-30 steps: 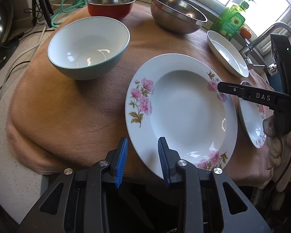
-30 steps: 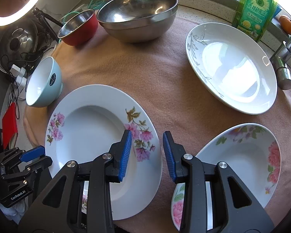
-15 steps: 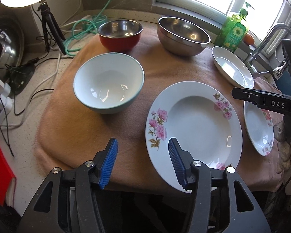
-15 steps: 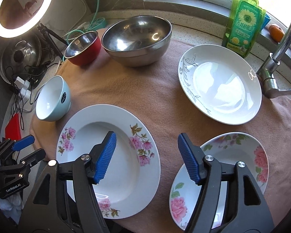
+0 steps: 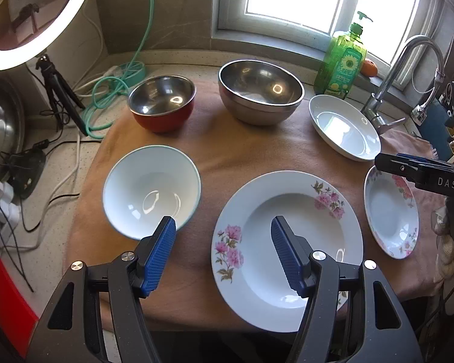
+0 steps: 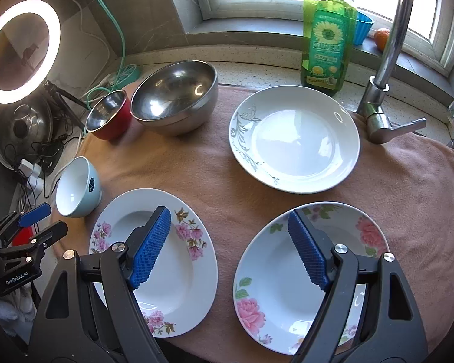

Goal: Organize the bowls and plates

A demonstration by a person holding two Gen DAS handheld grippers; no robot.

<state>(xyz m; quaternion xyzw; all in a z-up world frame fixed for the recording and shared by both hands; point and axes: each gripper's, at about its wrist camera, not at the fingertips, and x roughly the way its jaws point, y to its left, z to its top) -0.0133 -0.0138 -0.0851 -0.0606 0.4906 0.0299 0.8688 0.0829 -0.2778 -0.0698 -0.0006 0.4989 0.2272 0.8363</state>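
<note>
Plates and bowls sit apart on a brown cloth. Left gripper, jaws spread and empty, hangs at lower centre between the pale blue bowl and the pink-flowered plate. Right gripper, jaws also spread, hangs between that plate and a rose plate. Upper frame: red bowl, steel bowl, white plate, soap bottle, tap.

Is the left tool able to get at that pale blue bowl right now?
Probably yes. The left tool hangs open and empty, with the pale blue ceramic bowl just ahead of its left finger, standing alone on the peach cloth with nothing between.
</note>
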